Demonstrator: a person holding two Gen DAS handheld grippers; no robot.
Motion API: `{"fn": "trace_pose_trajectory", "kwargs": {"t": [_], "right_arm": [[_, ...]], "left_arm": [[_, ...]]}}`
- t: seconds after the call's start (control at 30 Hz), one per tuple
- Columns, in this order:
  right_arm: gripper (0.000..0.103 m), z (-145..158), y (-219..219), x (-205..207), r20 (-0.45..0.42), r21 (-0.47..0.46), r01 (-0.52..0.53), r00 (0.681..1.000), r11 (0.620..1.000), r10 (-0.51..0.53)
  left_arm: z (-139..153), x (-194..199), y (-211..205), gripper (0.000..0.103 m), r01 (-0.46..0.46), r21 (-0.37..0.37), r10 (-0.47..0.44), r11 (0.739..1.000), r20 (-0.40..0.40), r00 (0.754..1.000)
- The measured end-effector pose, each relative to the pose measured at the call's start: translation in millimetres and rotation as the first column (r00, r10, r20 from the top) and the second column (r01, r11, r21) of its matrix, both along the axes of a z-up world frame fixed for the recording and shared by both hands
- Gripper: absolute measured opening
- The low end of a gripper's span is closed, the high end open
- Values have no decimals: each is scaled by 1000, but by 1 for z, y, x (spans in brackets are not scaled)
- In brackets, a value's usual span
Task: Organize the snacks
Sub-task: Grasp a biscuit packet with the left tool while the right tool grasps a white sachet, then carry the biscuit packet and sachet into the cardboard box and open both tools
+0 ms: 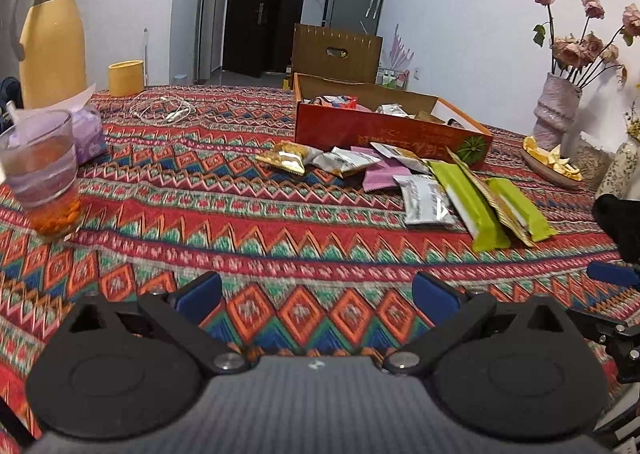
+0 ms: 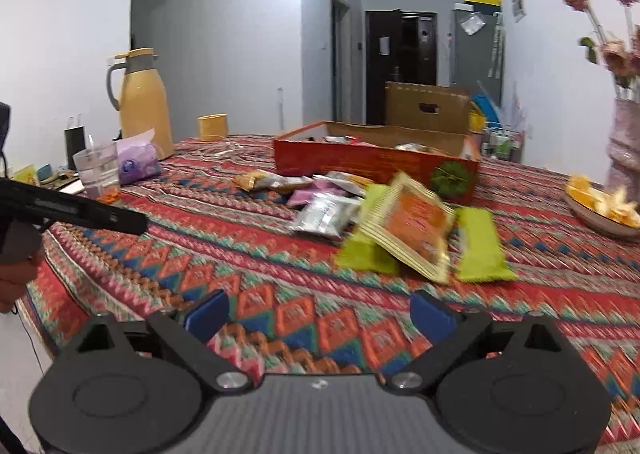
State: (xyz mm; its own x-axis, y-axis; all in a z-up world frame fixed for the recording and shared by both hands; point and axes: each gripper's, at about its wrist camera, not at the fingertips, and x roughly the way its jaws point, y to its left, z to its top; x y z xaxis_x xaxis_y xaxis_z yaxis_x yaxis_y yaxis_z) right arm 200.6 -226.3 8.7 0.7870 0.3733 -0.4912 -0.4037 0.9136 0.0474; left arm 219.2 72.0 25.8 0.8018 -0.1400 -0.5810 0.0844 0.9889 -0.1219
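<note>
Both claws gape empty; red box (image 1: 384,130) hides its snacks; right view blurred

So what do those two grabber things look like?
Both match: the left gripper and right gripper each have blue-padded fingers on black arms, silver pivot bolts, two round black discs and a grey carbon-weave body with a small white logo.

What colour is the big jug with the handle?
Yellow, with a grey handle: the jug shows best in the left wrist view.
</note>
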Motion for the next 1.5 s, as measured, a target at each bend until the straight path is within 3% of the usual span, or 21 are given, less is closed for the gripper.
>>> {"fn": "trace_pose_trajectory", "kwargs": {"t": [0.13, 0.27, 0.33, 0.53, 0.67, 0.77, 0.83, 0.87, 0.9, 0.93, 1.1, 1.5], "right_arm": [[95, 7, 24, 38, -10, 44, -26, 1000, 999, 26], [79, 6, 47, 95, -19, 66, -18, 1000, 998, 19], [78, 3, 60, 125, -49, 34, 6, 999, 999, -4], [68, -21, 87, 181, -83, -82, 52, 995, 995, -59], [59, -34, 87, 186, -89, -89, 36, 995, 995, -44], [52, -34, 85, 185, -88, -67, 29, 996, 997, -35], [48, -35, 82, 187, -101, -48, 25, 994, 999, -30], [47, -35, 82, 188, -106, -39, 23, 994, 999, -28], [45, -35, 80, 189, -111, -29, 22, 994, 999, -25], [44, -35, 79, 189, -114, -22, 21, 993, 1000, -24], [40, -35, 75, 190, -119, 7, 19, 993, 1000, -18], [39, -31, 75, 174, -93, 10, -27, 995, 1000, 28]], "left_arm": [[-1, 27, 5, 103, -1, -1, 1, 1000, 2, 1000], [4, 60, 8, 103, -51, 46, 49, 998, 40, 998], [6, 81, 8, 103, -87, 82, 82, 993, 70, 994], [-1, 149, 0, 103, -46, 155, 26, 987, 125, 992], [-17, 192, -6, 102, 33, 163, -47, 986, 88, 995], [-31, 215, -5, 92, 42, 146, -50, 988, 53, 997], [-39, 224, -4, 80, 32, 127, -37, 991, 38, 999], [-42, 228, -1, 70, 30, 112, -34, 993, 27, 999], [-44, 232, 1, 54, 43, 94, -43, 995, 0, 999], [-46, 235, 3, 46, 51, 74, -49, 996, -20, 999], [-40, 213, 7, 42, 14, 80, -13, 997, -22, 1000], [0, 64, -7, 42, -82, -17, 82, 997, 68, 994]]}}
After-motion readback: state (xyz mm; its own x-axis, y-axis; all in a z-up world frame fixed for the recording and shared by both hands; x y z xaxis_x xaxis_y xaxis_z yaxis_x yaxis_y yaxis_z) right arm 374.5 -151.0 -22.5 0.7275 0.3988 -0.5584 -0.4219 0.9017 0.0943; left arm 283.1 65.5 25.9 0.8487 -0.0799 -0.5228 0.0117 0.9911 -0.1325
